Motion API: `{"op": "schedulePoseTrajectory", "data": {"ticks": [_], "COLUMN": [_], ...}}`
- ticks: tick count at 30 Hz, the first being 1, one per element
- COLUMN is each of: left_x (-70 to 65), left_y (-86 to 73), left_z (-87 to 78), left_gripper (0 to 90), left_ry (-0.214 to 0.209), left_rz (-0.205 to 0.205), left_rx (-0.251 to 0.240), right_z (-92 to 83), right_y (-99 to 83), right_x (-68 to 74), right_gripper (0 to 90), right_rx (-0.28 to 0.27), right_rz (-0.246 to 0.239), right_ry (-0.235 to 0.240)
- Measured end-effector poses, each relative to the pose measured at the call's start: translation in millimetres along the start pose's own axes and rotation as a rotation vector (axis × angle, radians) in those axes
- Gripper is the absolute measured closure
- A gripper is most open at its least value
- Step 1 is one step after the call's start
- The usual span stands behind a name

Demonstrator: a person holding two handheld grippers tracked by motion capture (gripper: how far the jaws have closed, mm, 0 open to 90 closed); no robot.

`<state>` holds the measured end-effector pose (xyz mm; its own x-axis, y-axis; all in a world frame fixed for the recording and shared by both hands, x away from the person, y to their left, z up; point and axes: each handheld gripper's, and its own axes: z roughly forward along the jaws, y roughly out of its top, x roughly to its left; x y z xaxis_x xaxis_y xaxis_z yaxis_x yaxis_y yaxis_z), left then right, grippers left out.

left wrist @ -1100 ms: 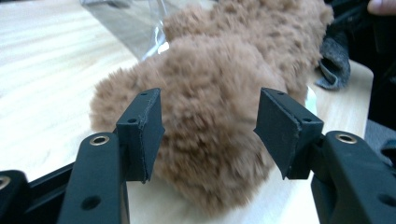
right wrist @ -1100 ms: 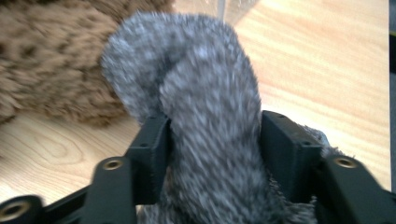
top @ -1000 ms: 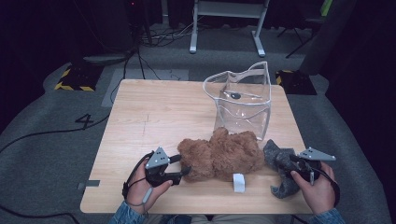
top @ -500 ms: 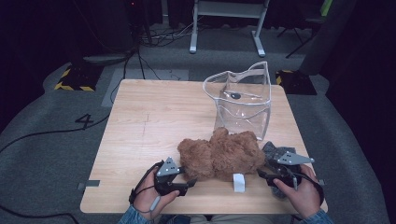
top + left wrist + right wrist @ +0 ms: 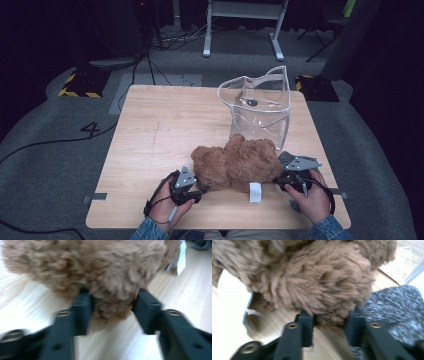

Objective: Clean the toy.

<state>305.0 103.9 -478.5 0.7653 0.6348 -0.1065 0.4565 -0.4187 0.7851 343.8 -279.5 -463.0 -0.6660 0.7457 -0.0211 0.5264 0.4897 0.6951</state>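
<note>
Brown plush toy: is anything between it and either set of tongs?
Nothing visible. The left tongs and right tongs, both just closing, each have the brown plush toy fur between their jaws. A grey fabric piece lies beside the right jaw.

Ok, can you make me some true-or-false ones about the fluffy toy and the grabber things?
1. The brown fluffy toy lies on the wooden table. True.
2. The toy is inside the clear bag. False: it lies on the table in front of the bag.
3. The left gripper has a bit of the toy between its fingers. True: they have just been closing on the fur.
4. The right gripper is far from the toy. False: its fingers squeeze a tuft of fur.
5. A grey speckled cloth lies by the right gripper. True.
6. The toy's tag is red. False: it is white.
</note>
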Motion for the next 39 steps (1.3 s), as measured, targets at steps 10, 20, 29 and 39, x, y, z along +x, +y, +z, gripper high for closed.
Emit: {"op": "schedulePoseTrajectory", "data": {"ticks": [10, 20, 29, 39], "left_x": [3.0, 7.7, 20.8, 22.7], "left_y": [7.5, 7.4, -0.4, 8.1], "left_z": [-19.7, -25.3, -13.9, 5.7], "left_gripper": [86.3, 53.8, 37.5, 32.8], "left_ry": [-0.078, 0.006, 0.061, 0.058], "left_rz": [-0.037, -0.054, -0.070, -0.048], "left_rx": [-0.102, -0.128, -0.055, -0.072], "right_z": [-24.6, -50.7, -37.1, -19.2], "right_y": [12.0, 23.6, 6.4, 12.7], "right_x": [15.7, 47.3, 26.9, 17.5], "right_gripper": [78.7, 83.0, 71.7, 38.9], "right_rx": [-0.053, -0.088, -0.071, -0.135], "right_rz": [0.013, -0.030, 0.012, -0.052], "right_ry": [0.057, 0.115, 0.044, -0.012]}}
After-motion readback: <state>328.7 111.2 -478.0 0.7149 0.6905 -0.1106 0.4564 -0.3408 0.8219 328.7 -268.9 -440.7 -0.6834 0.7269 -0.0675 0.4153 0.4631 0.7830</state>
